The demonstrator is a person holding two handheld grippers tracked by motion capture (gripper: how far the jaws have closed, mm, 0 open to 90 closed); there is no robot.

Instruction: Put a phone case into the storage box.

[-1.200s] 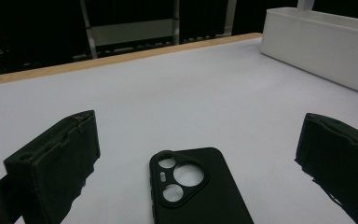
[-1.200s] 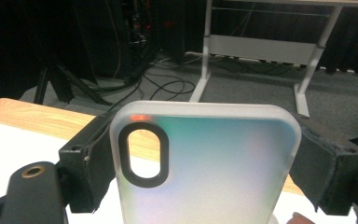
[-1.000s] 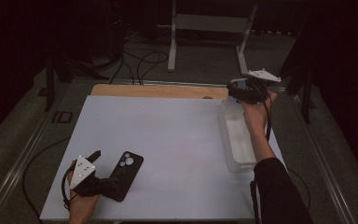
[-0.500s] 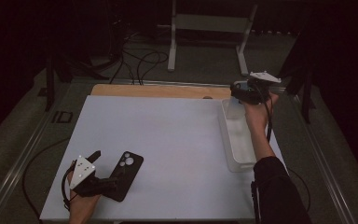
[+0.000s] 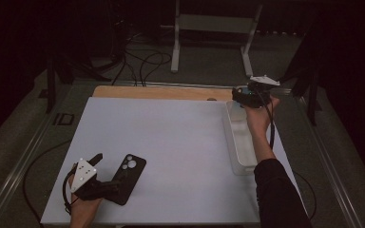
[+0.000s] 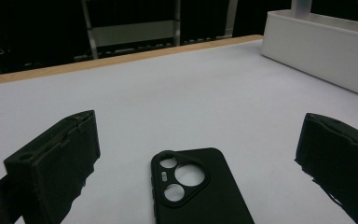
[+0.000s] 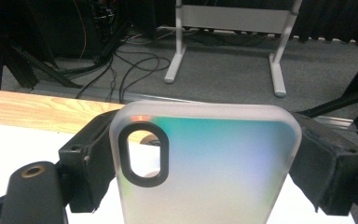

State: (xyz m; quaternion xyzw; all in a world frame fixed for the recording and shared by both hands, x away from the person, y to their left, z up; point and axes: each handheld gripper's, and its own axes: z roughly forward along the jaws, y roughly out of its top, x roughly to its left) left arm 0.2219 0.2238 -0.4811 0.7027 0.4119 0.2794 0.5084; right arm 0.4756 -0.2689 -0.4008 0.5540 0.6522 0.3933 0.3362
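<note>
A black phone case (image 5: 129,176) lies flat at the table's near left, camera cutouts facing up; in the left gripper view this case (image 6: 193,186) sits between the two spread jaws. My left gripper (image 5: 105,178) is open around it, and neither pad touches it. At the far right, above the far end of a white bin (image 5: 240,137), my right gripper (image 5: 240,96) is shut on a translucent iridescent phone case (image 7: 205,168). That case stands upright between the jaws, pressed at both side edges, its oval camera hole at upper left.
The white mat (image 5: 171,142) covers the table, with a wooden strip (image 5: 161,92) along the far edge. Beyond the table are a metal stand (image 5: 214,28) and cables (image 5: 142,61) on the floor. The white bin's wall (image 6: 326,46) rises at the right in the left gripper view.
My right hand has sunk a little toward the far end of the bin, still holding the translucent case. The left gripper and the black case have stayed put.
</note>
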